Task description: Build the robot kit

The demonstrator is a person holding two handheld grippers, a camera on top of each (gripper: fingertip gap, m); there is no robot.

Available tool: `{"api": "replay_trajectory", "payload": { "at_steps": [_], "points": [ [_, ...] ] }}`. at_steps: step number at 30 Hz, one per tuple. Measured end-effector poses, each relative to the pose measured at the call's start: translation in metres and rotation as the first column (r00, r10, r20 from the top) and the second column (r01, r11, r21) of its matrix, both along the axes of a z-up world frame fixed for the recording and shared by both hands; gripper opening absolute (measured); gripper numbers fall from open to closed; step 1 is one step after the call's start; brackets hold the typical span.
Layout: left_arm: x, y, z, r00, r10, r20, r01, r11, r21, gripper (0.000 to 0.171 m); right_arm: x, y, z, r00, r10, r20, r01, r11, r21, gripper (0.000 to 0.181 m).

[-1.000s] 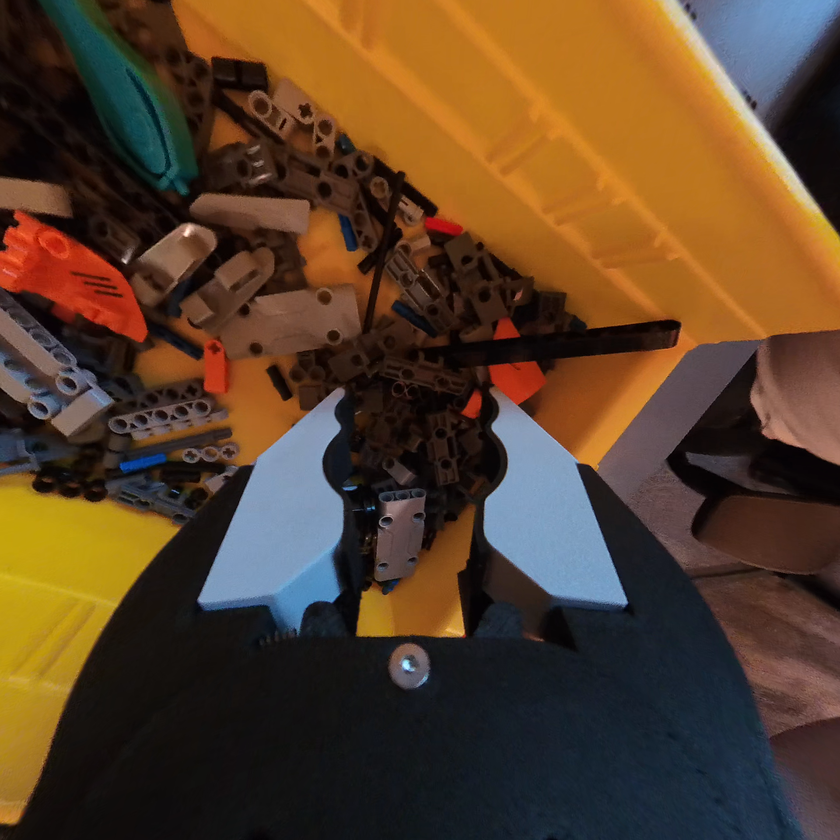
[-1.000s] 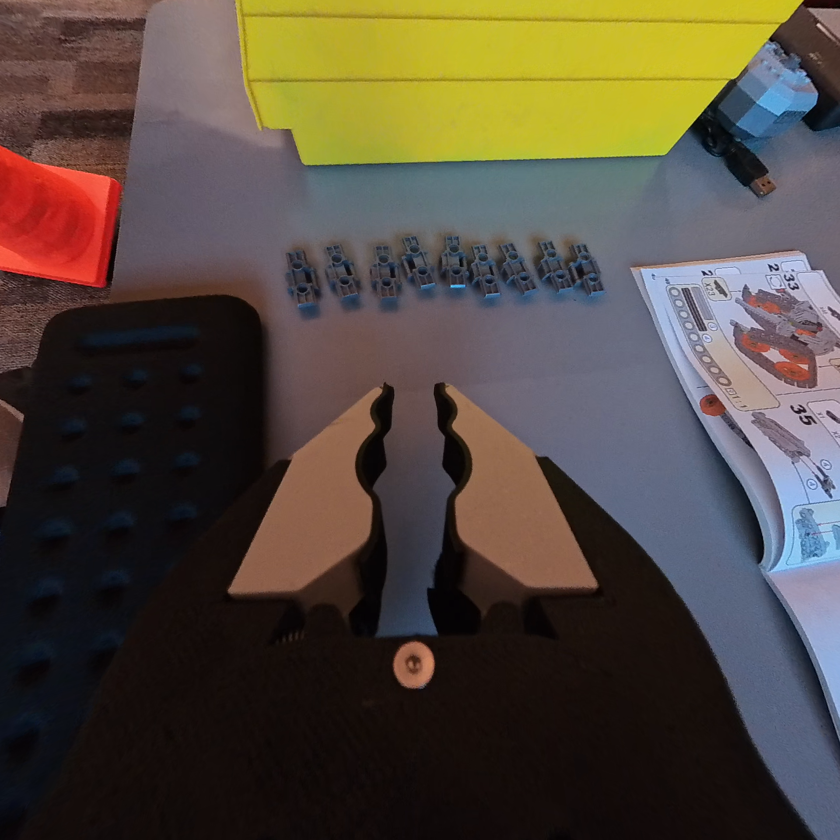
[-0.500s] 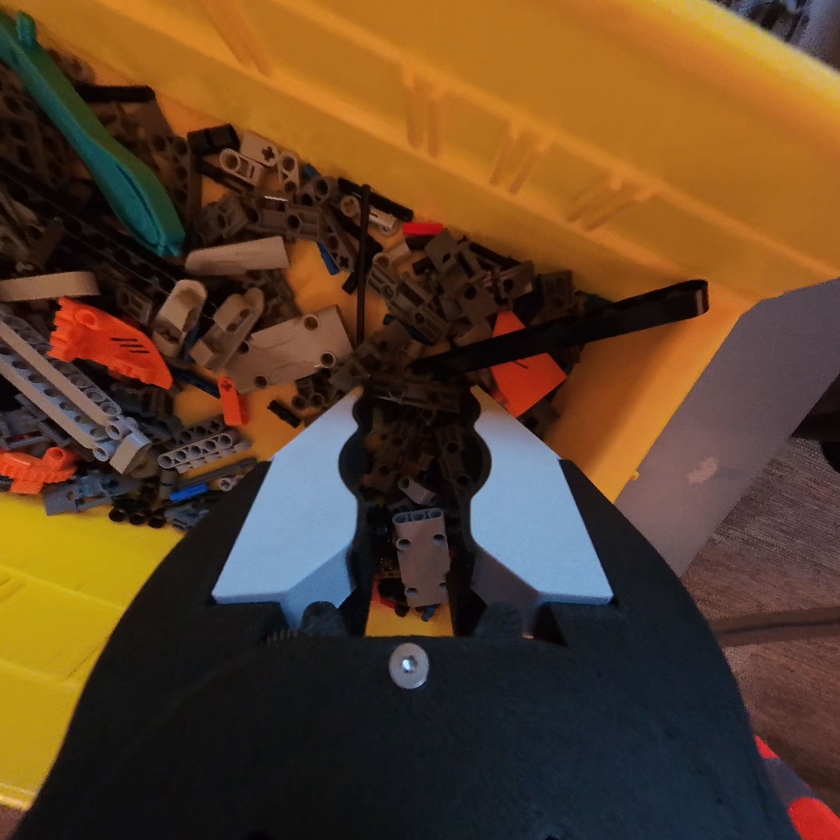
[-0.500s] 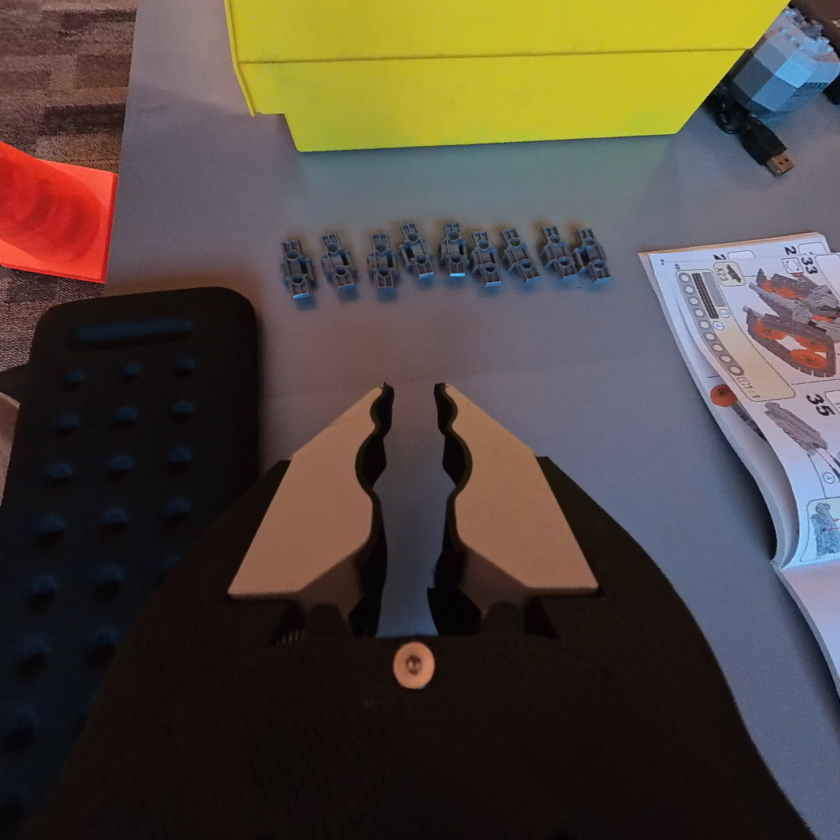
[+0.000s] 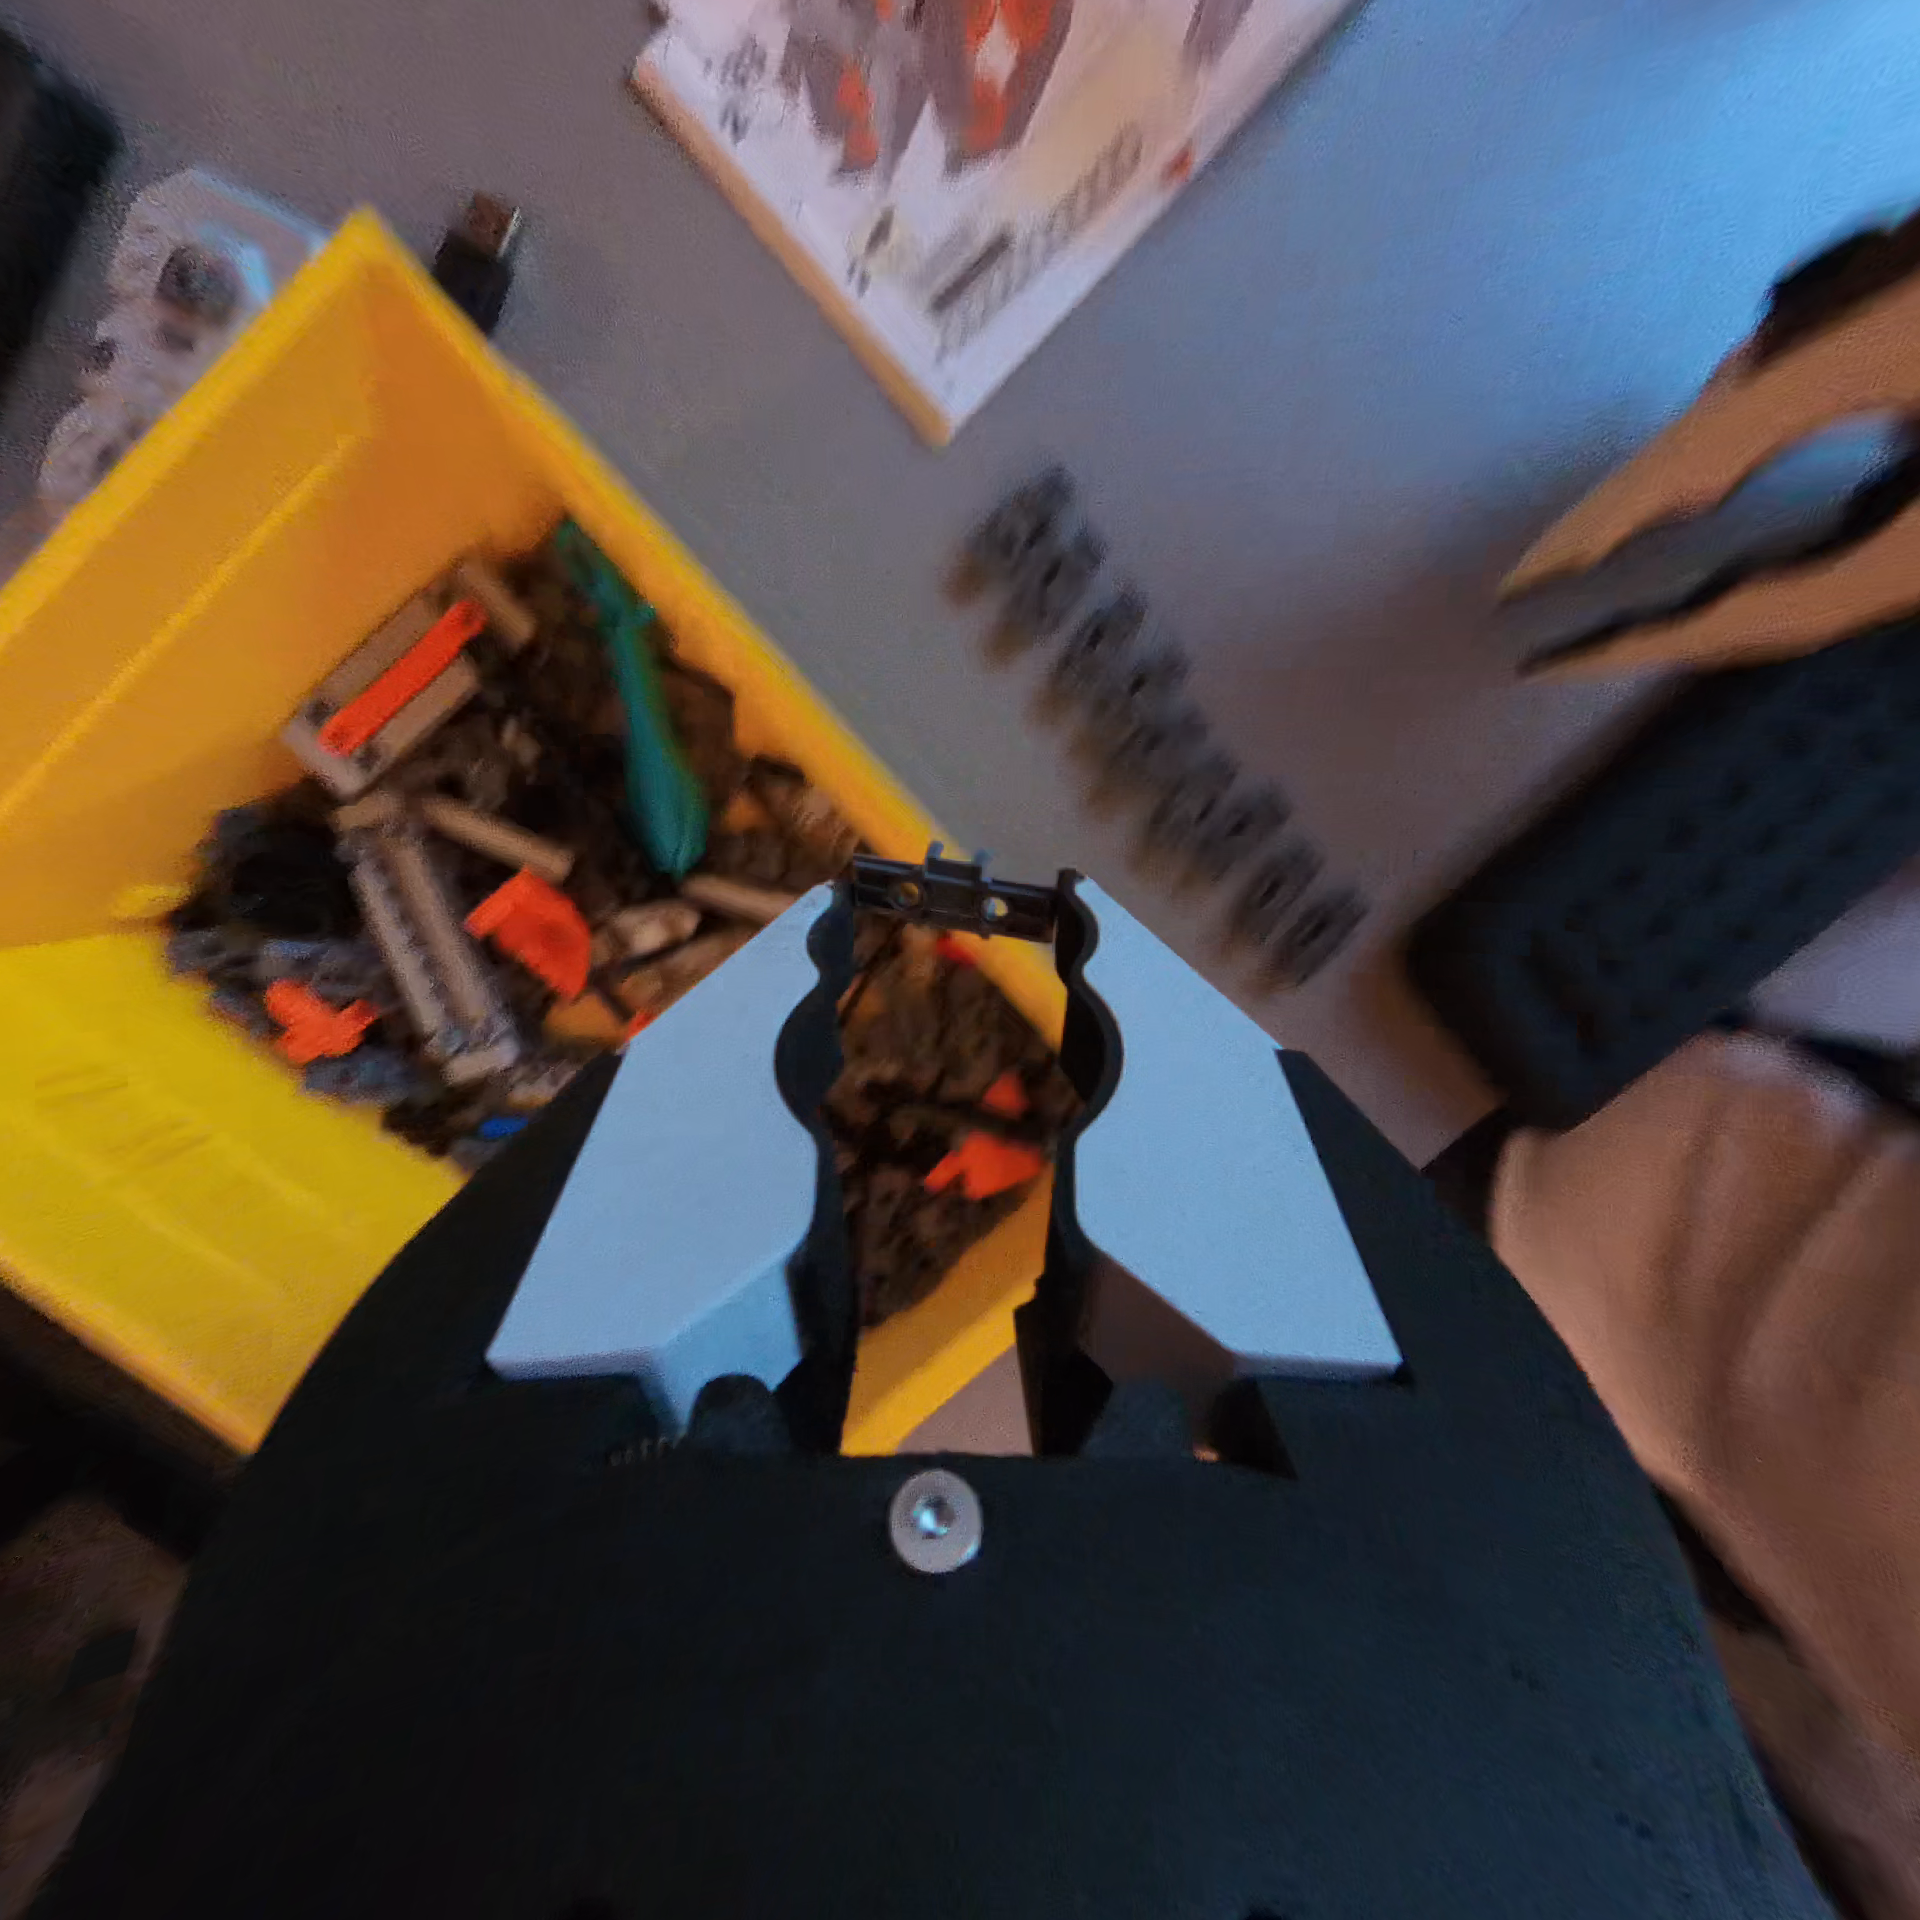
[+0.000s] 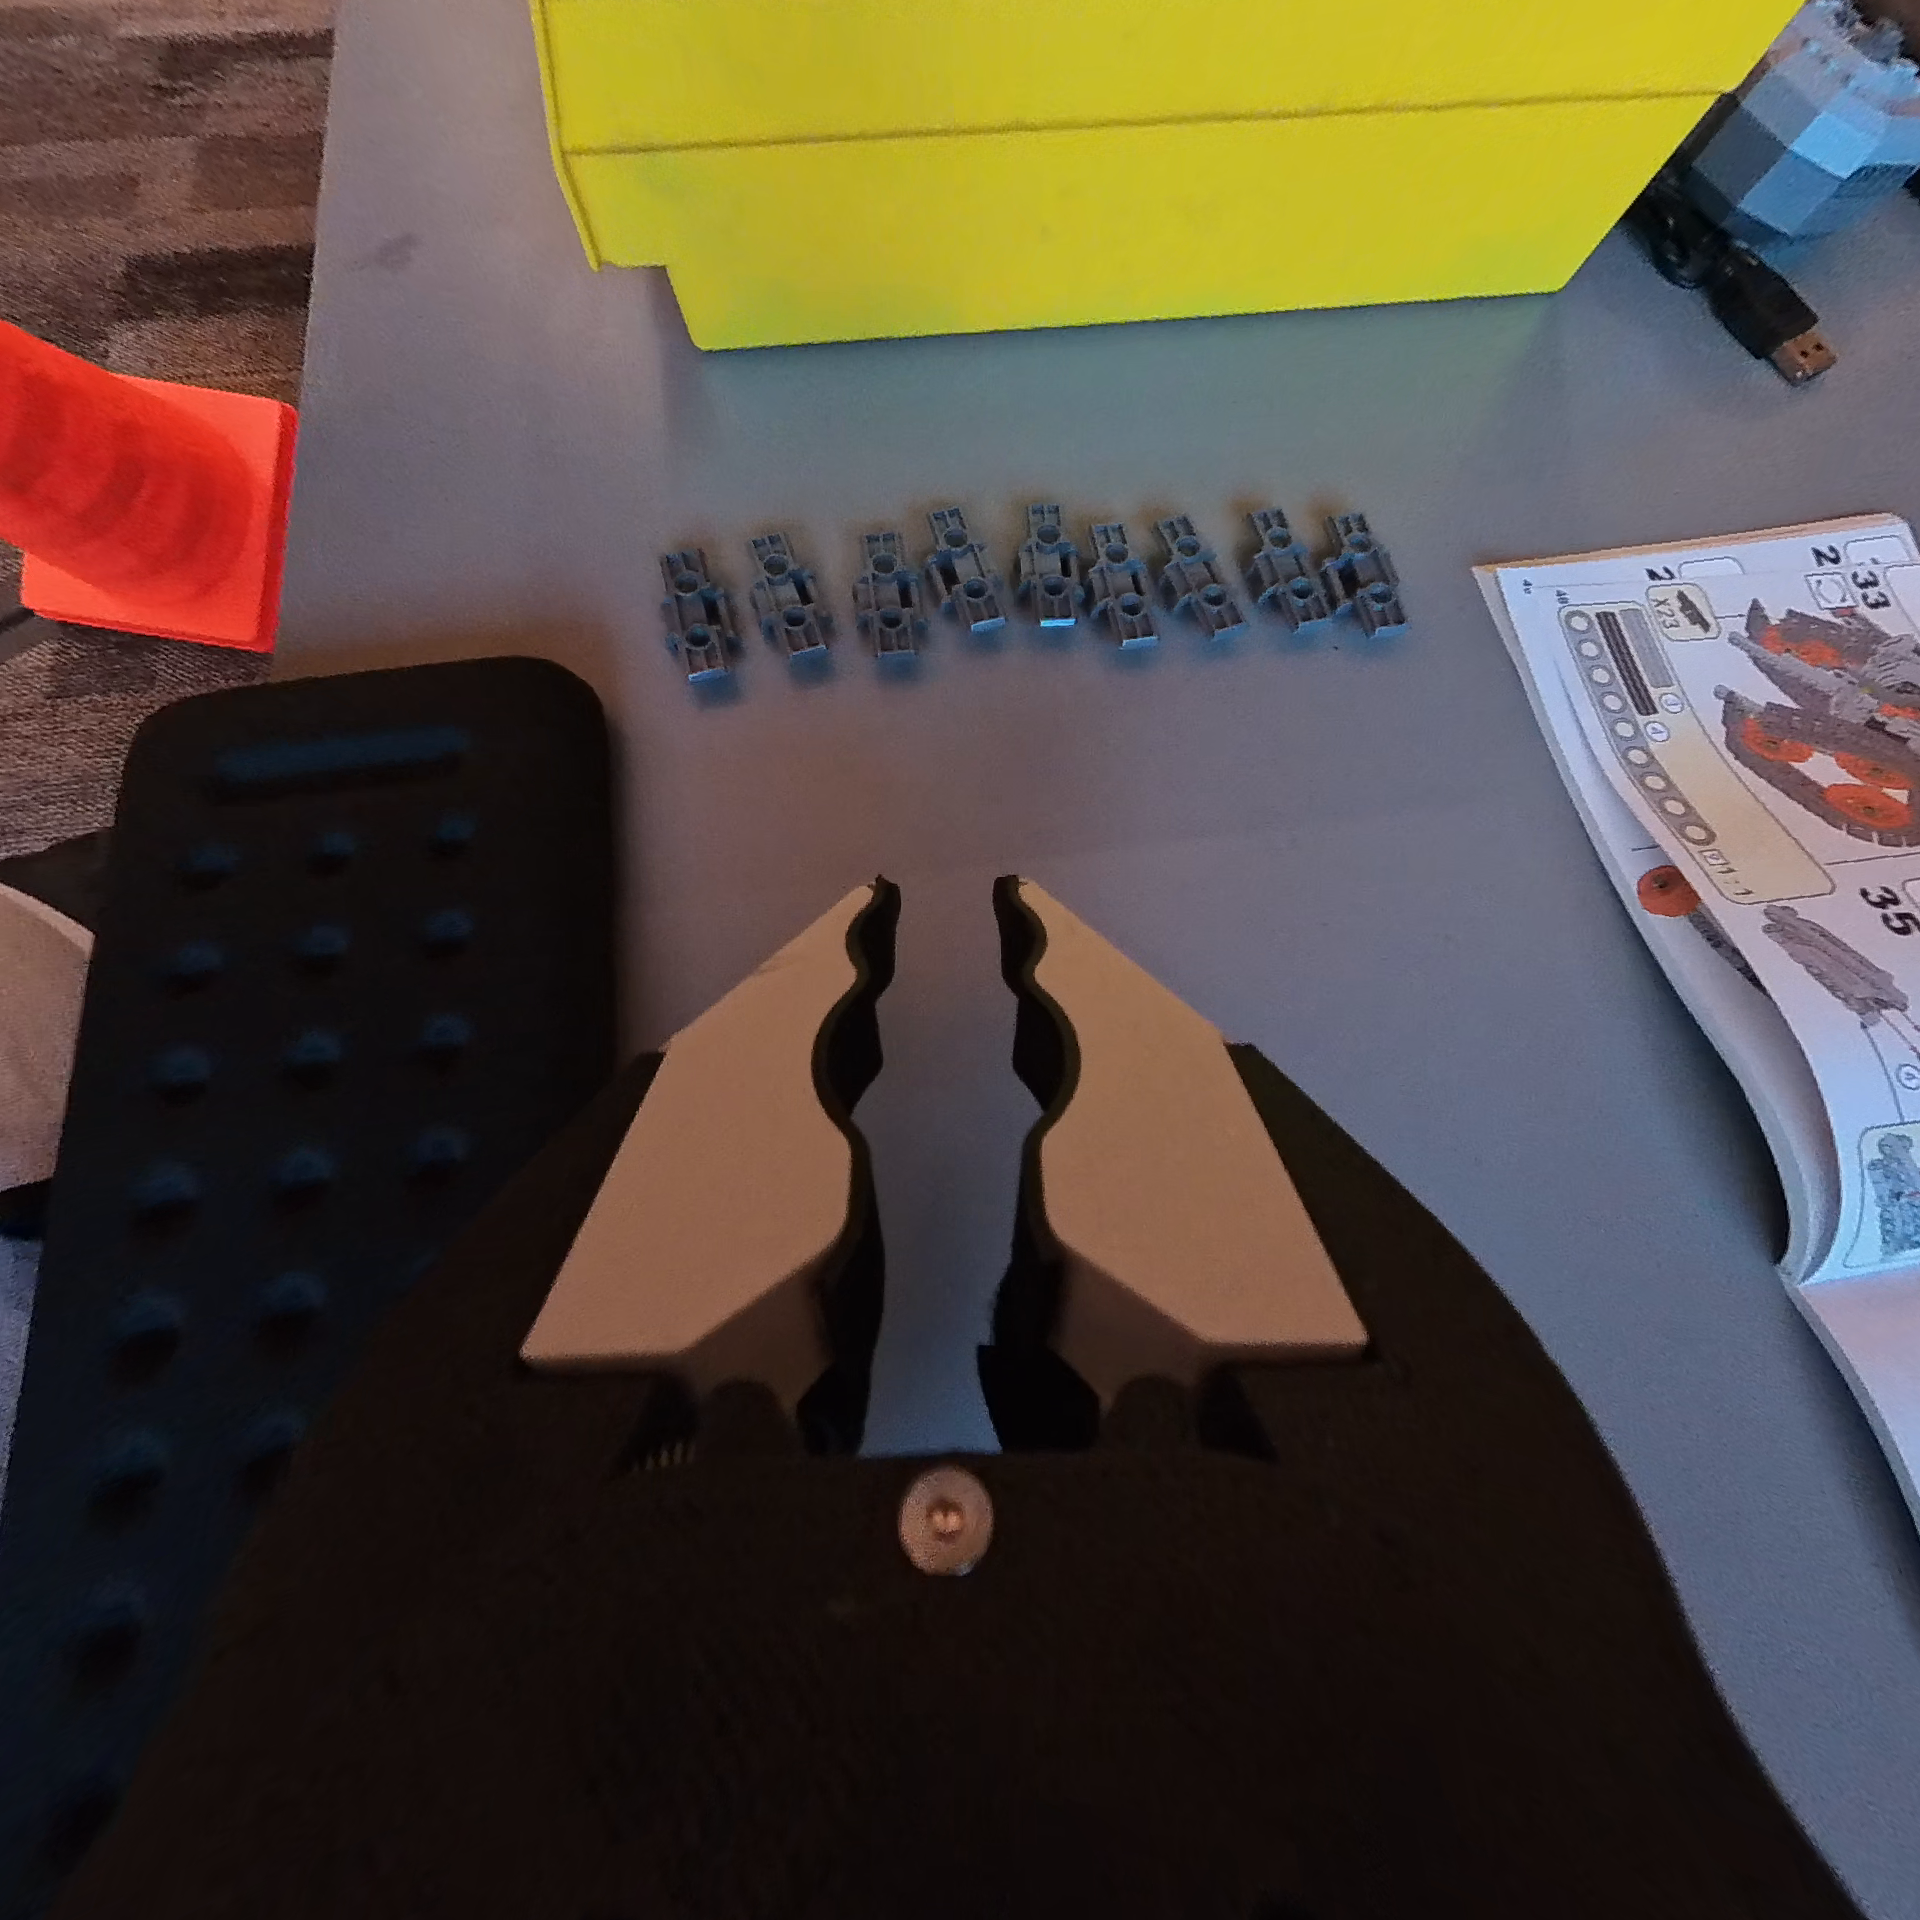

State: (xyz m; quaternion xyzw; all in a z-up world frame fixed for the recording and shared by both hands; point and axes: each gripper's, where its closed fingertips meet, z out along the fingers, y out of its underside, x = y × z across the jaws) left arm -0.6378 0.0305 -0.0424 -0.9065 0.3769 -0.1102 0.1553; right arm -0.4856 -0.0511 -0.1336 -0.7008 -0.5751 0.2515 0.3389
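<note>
My left claw point(image 5: 954, 902) is pinched on a small dark connector piece point(image 5: 951, 900), held crosswise right at the fingertips, off the surface. Below and left of that claw sits the yellow bin point(image 5: 343, 436), full of mixed loose parts point(image 5: 457, 831) in grey, black and orange, plus a long green piece point(image 5: 649, 717). Ahead and right of the claw a blurred row of small grey pieces point(image 5: 1143, 717) lies on the grey counter point(image 5: 1403, 343). Further ahead lies an open instruction booklet point(image 5: 966, 156). This view is motion-blurred.

My right claw point(image 6: 943, 900) is empty, jaws parted by a narrow gap, hovering over bare counter point(image 6: 1039, 790). Straight ahead of it the same row of small grey pieces point(image 6: 1029, 592) lies side by side, nine as far as I can count, well apart from the fingertips. Beyond the row stands the yellow bin point(image 6: 1091, 187). The booklet point(image 6: 1745, 790) lies to the claw's right and a black studded pad point(image 6: 312, 1039) just to its left. A black USB plug point(image 6: 1782, 332) and a grey block point(image 6: 1808, 156) lie ahead on the far right. An orange object point(image 6: 135, 499) shows far left, off the counter edge.
</note>
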Motion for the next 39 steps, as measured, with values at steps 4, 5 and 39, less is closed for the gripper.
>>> {"api": "replay_trajectory", "payload": {
  "at_steps": [4,5,39],
  "points": [
    [0.063,0.04,-0.024,0.99,0.142,0.01,-0.138,0.978,-0.158,0.038,0.002,-0.003,0.004,1.0,-0.013,-0.009,0.013,1.0,0.0,0.019],
    [0.072,0.047,-0.038,0.983,0.185,-0.007,-0.183,0.96,-0.212,0.038,0.002,-0.005,0.005,1.0,-0.012,-0.011,0.011,1.0,-0.01,0.019],
    [0.093,0.063,-0.096,0.883,0.446,-0.146,-0.469,0.839,-0.275,0.057,-0.001,-0.007,0.0,1.0,-0.014,0.021,0.012,0.997,0.081,0.019]
  ]
}}
